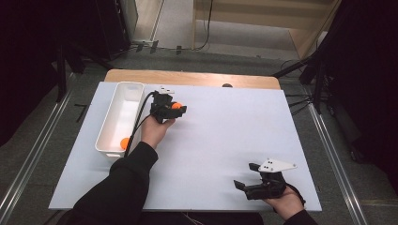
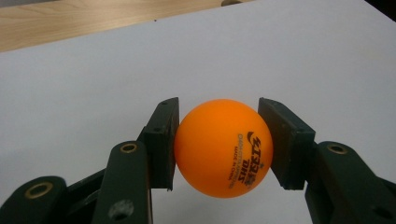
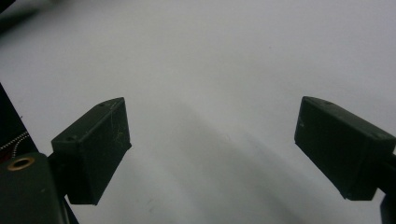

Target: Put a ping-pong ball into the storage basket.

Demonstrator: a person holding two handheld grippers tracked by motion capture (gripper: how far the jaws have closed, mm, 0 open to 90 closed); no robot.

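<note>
Orange ball [image 2: 222, 147] clamped, left hand-held gripper [image 2: 218, 140]

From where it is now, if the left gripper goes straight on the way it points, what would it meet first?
Probably only the white sheet: the left gripper, shut on the orange ball, points across bare sheet toward the wooden table edge. Its height above the sheet is unclear.

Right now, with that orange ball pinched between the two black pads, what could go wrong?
1. The left hand-held gripper holds the orange ping-pong ball only at its two sides; smooth and round, it might squirt out and roll across the white table.
2. The white bin is narrow, so a release off to one side may miss it or bounce off the rim.
3. Another orange ball lies inside; a dropped ball could bounce off it.
</note>
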